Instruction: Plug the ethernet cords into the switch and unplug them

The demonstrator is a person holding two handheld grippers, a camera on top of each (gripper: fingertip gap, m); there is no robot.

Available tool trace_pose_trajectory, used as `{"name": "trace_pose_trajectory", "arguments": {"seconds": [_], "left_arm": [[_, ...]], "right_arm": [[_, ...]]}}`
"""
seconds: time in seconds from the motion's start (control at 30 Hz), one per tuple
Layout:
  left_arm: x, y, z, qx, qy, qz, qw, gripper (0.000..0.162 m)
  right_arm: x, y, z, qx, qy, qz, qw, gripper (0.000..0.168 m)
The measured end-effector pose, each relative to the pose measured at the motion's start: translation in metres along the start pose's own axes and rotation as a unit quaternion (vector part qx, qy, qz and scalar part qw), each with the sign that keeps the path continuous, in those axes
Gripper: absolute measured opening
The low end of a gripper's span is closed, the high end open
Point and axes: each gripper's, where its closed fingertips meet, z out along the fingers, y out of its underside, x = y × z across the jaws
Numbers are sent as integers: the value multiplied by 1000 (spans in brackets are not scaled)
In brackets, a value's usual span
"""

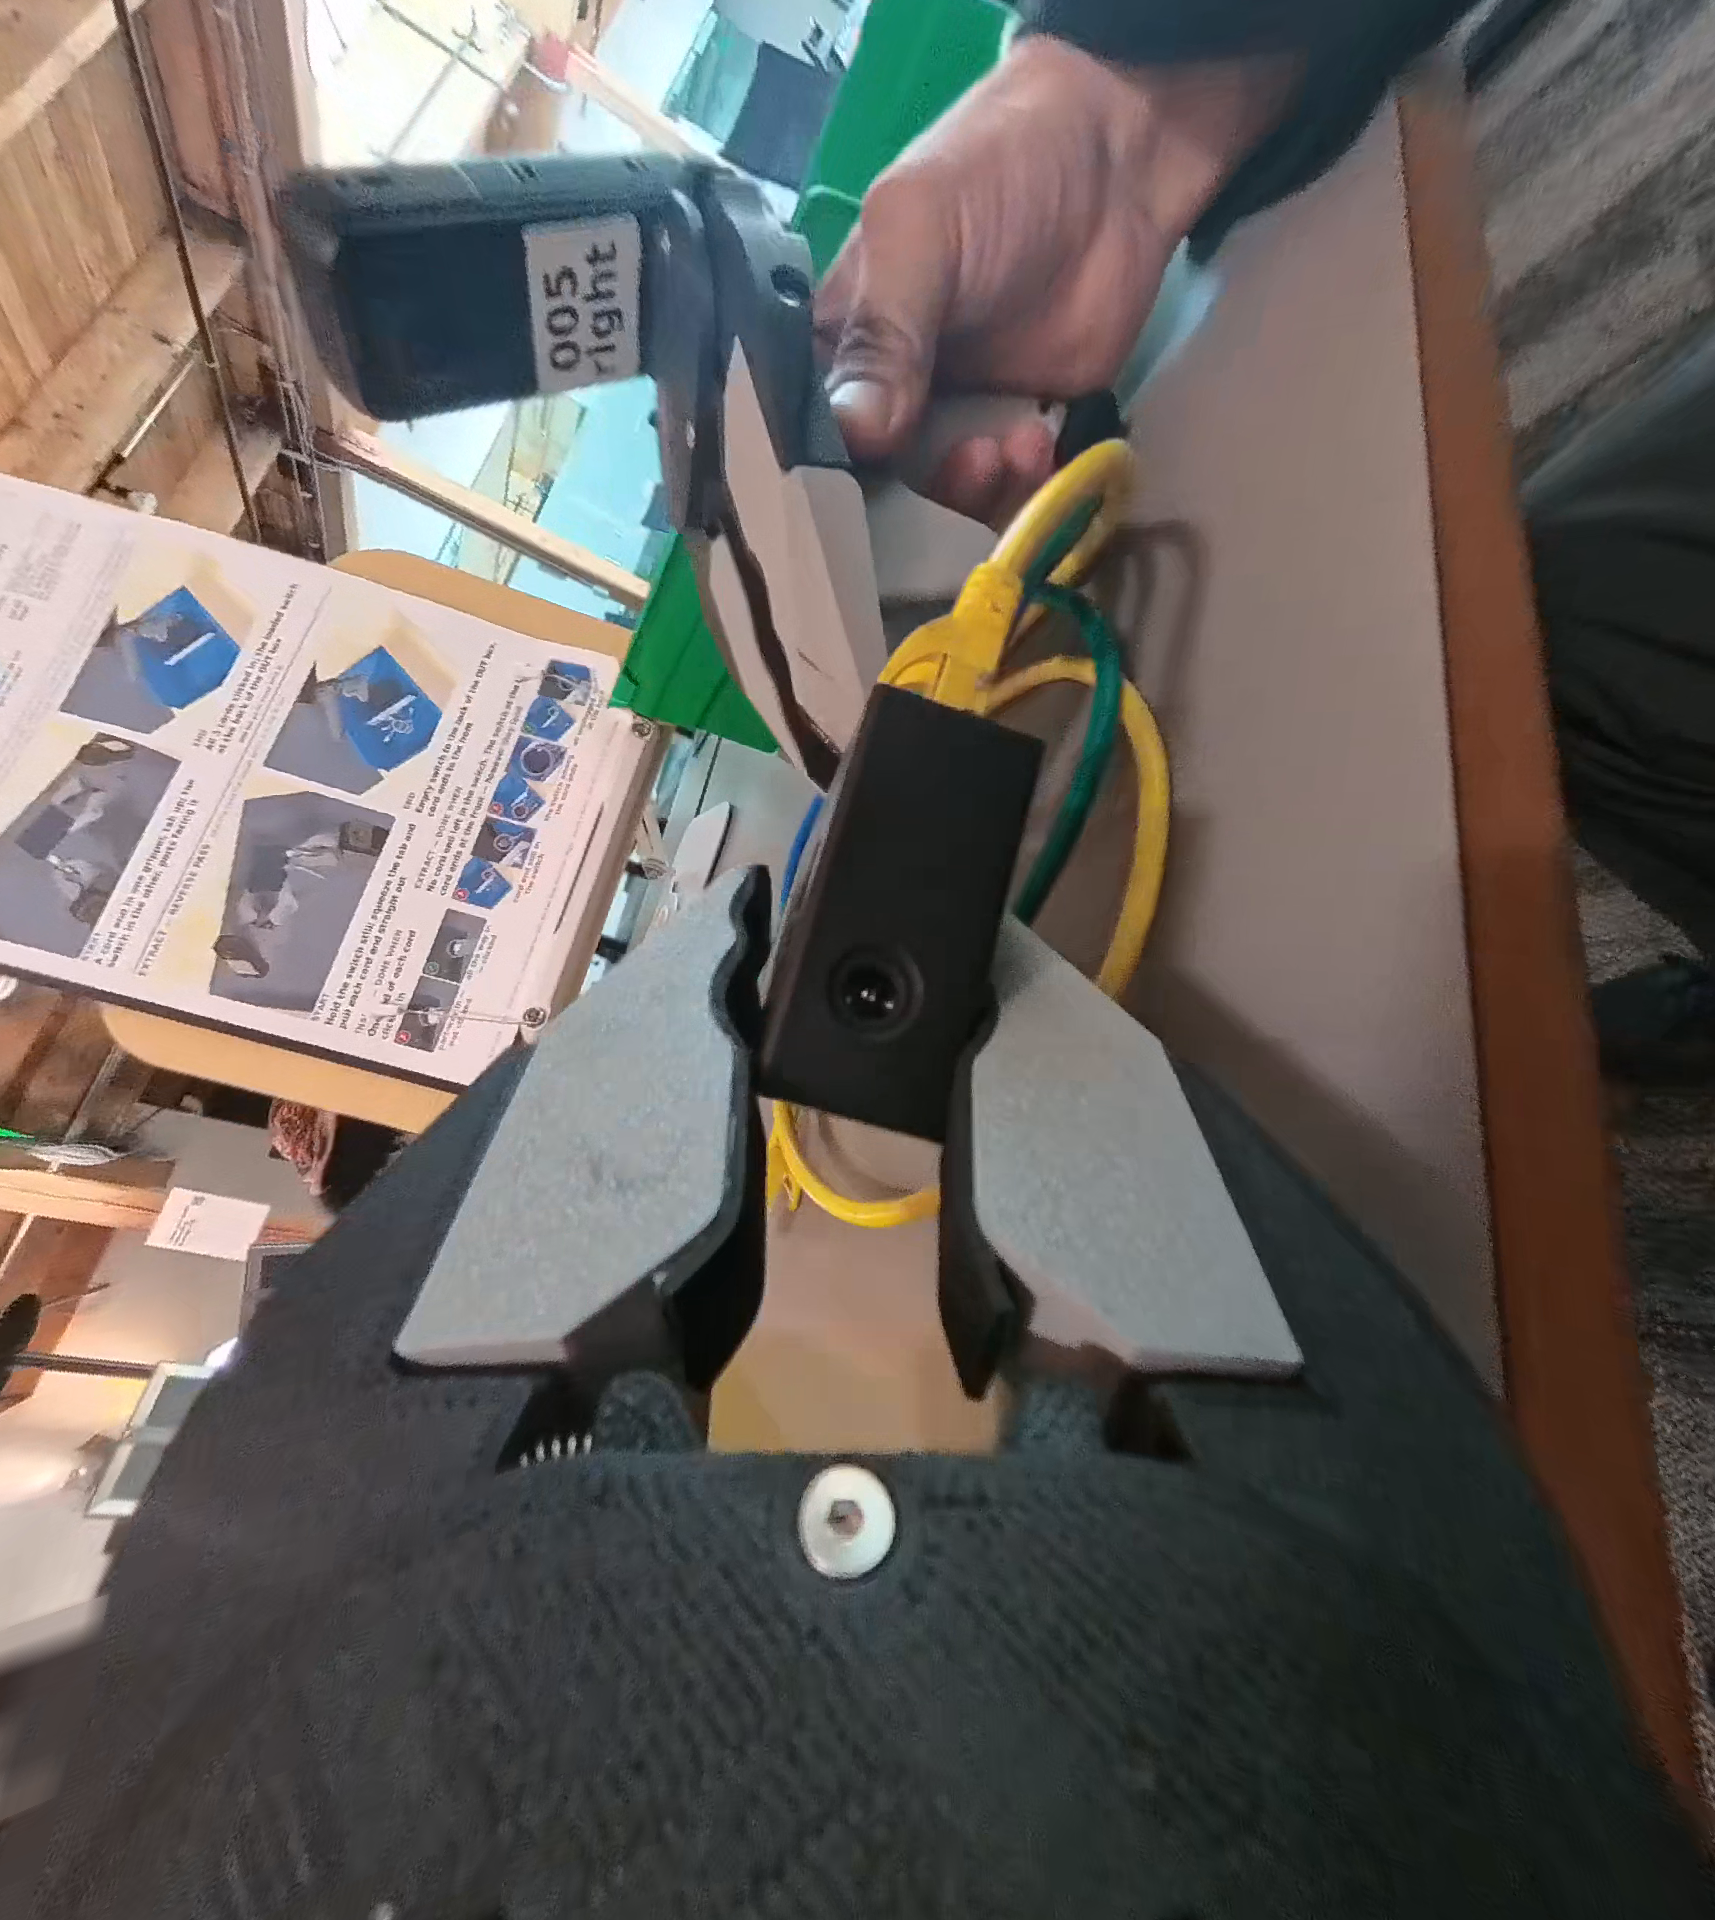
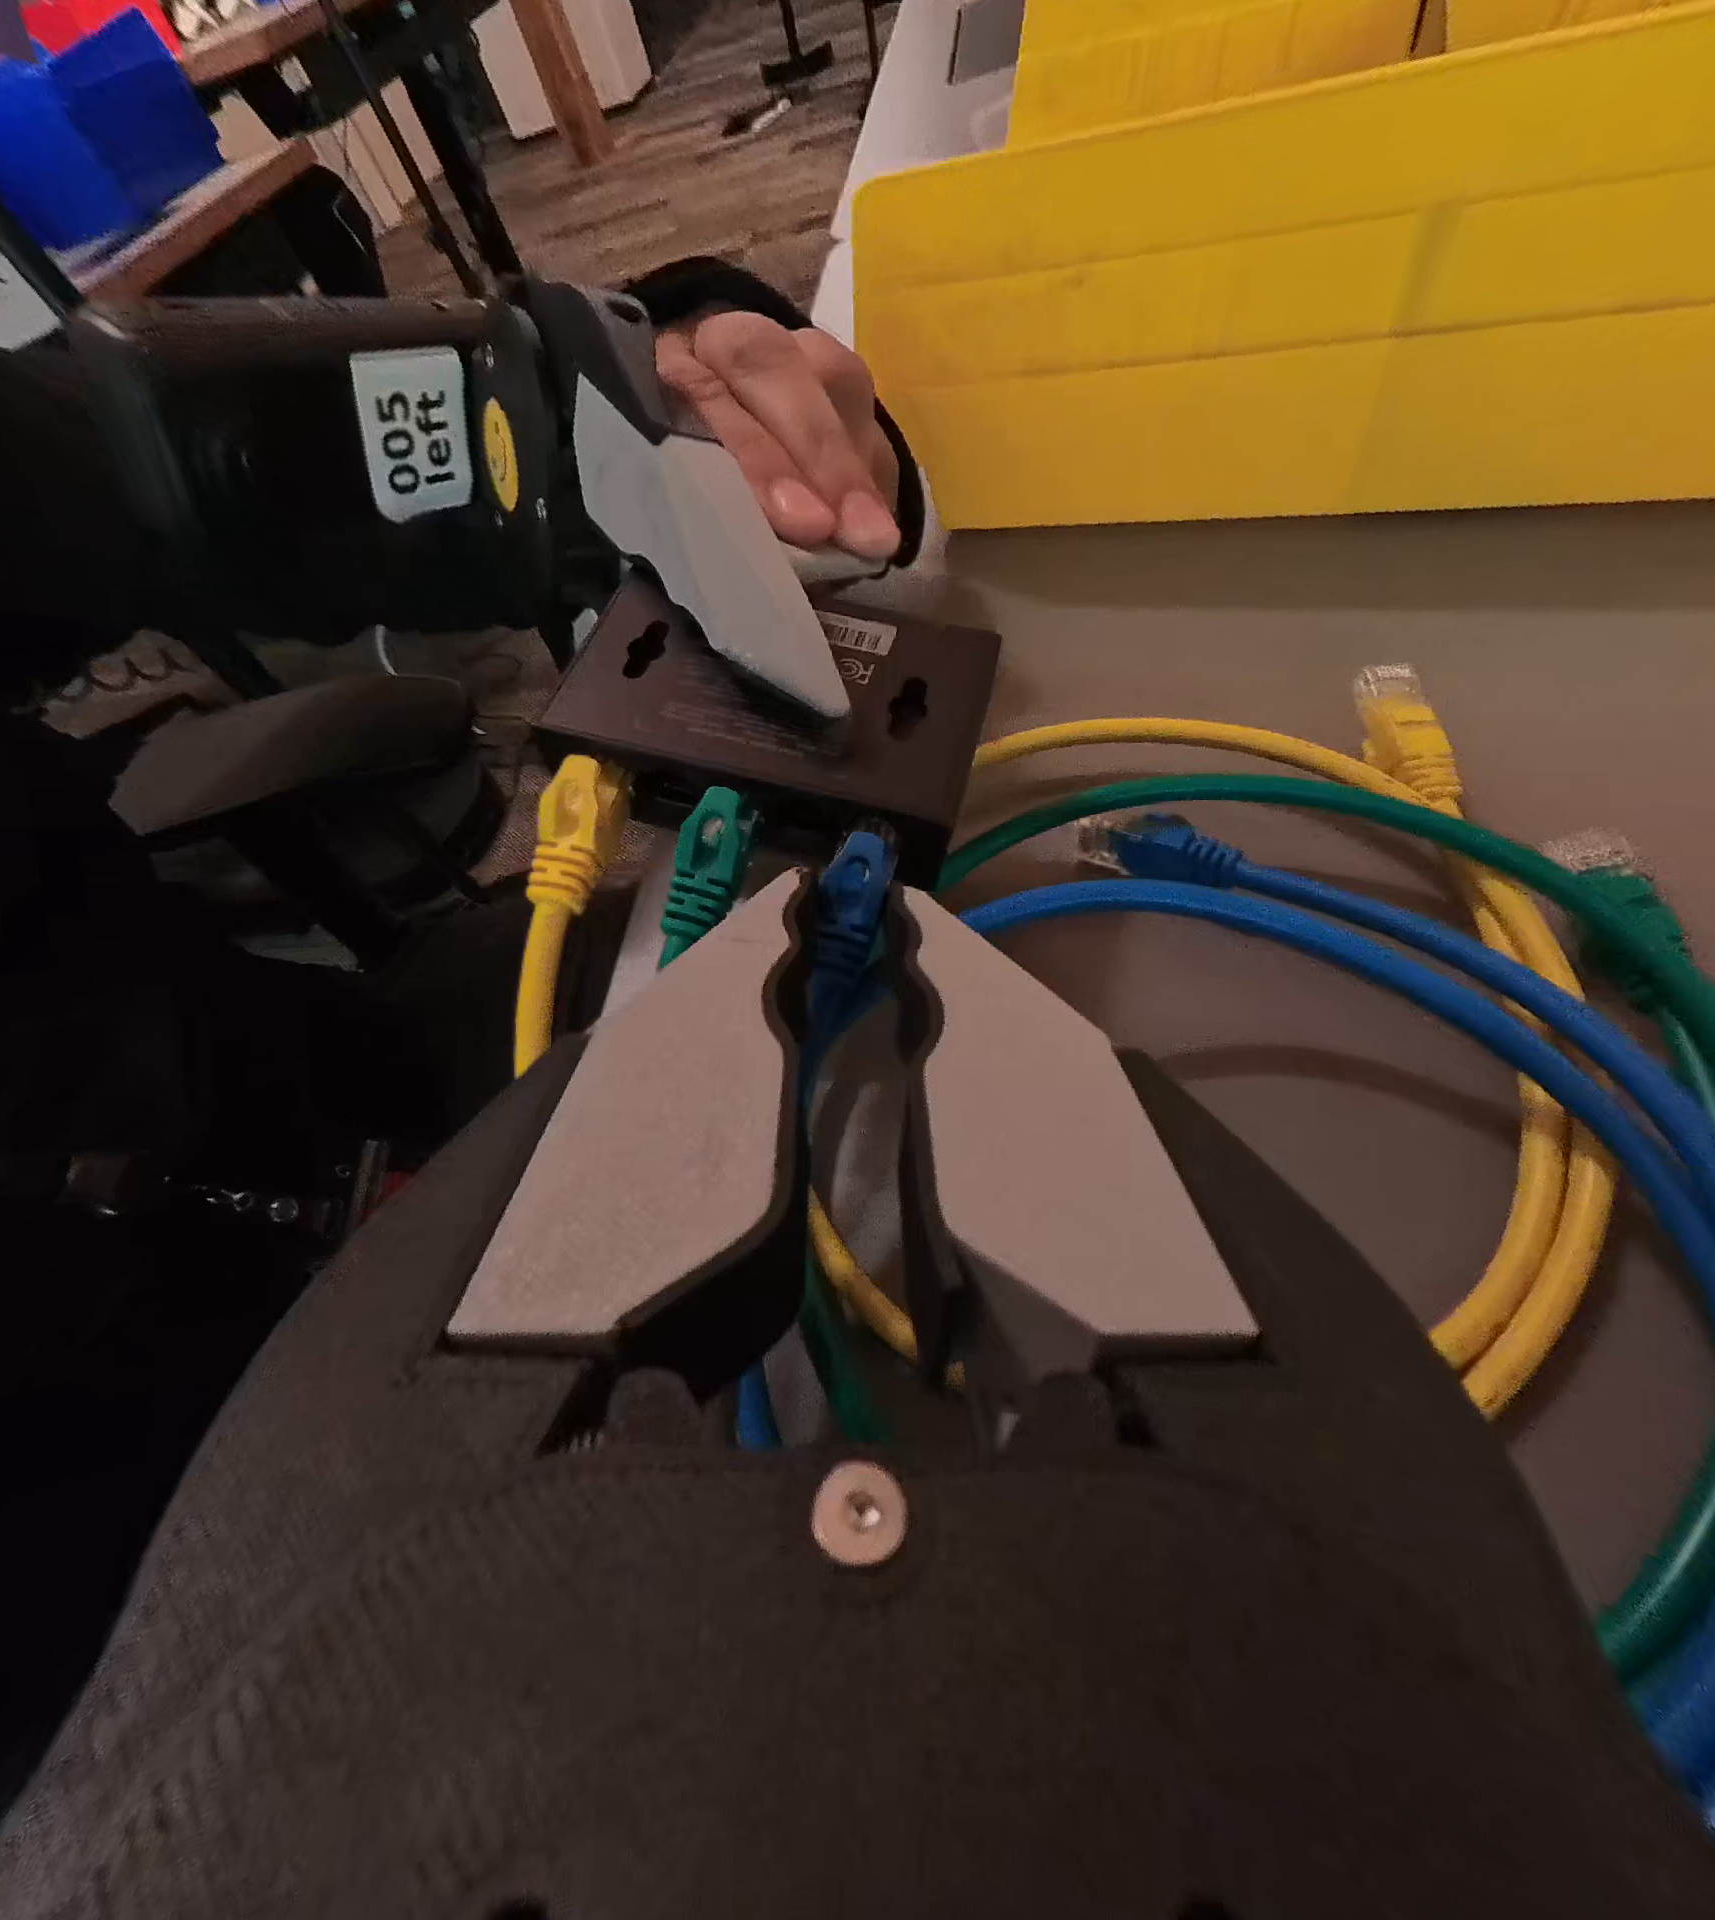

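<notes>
The black switch is clamped edge-on between my left gripper's fingers and held above the table. In the right wrist view the switch has a yellow plug, a green plug and a blue plug in its front ports. My right gripper is shut on the blue plug's boot, right at the port. The cords coil on the table, with free yellow, blue and green ends lying loose to the right. The left gripper's finger presses on the switch's top.
A yellow bin stands at the back of the grey table. The table's brown edge runs along the right in the left wrist view. An instruction sheet on a board and a green bin stand beyond. A hand holds the right gripper. Only a small space, under 4 cm, lies between the two pairs of fingers.
</notes>
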Motion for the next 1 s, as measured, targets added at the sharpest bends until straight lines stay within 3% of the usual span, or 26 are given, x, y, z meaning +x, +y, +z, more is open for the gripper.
{"name": "trace_pose_trajectory", "arguments": {"seconds": [0.5,0.83,1.0], "left_arm": [[-6,-11,-1,25,-8,-23,999,33],[-5,-23,-5,74,-35,9,997,39],[-4,-15,-2,46,-20,1,999,35]], "right_arm": [[2,-9,-1,25,-31,19,999,9],[-17,-7,-3,19,-77,-2,997,10],[-12,-8,-3,24,-65,10,998,9]]}}
